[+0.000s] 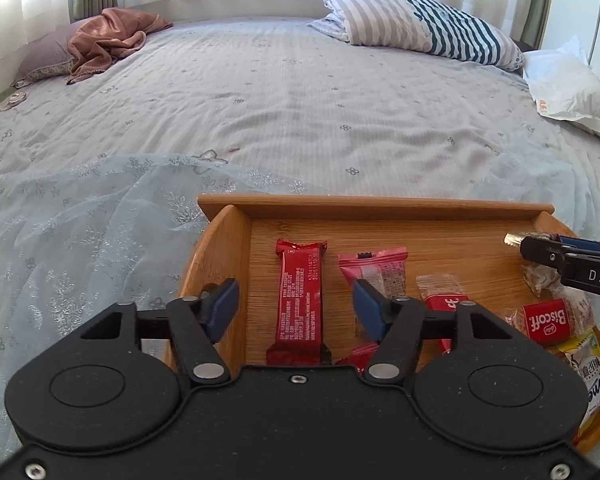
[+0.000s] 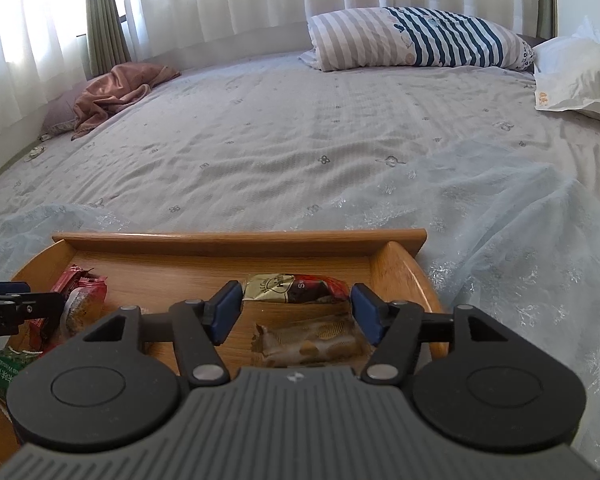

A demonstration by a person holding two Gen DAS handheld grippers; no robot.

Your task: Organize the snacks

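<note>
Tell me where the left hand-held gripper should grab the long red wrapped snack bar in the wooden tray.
Grip the long red wrapped snack bar across its narrow middle, coming down from above. It lies flat on the wooden tray, lengthwise along the left hand-held gripper, whose open jaws already straddle it. The pink wrapped snack lies close to the right, so keep that finger tight to the bar.

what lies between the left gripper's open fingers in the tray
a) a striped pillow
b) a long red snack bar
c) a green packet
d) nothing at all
b: in the left wrist view the left gripper stands open over the wooden tray, with the long red snack bar lying flat between its blue pads.
</note>
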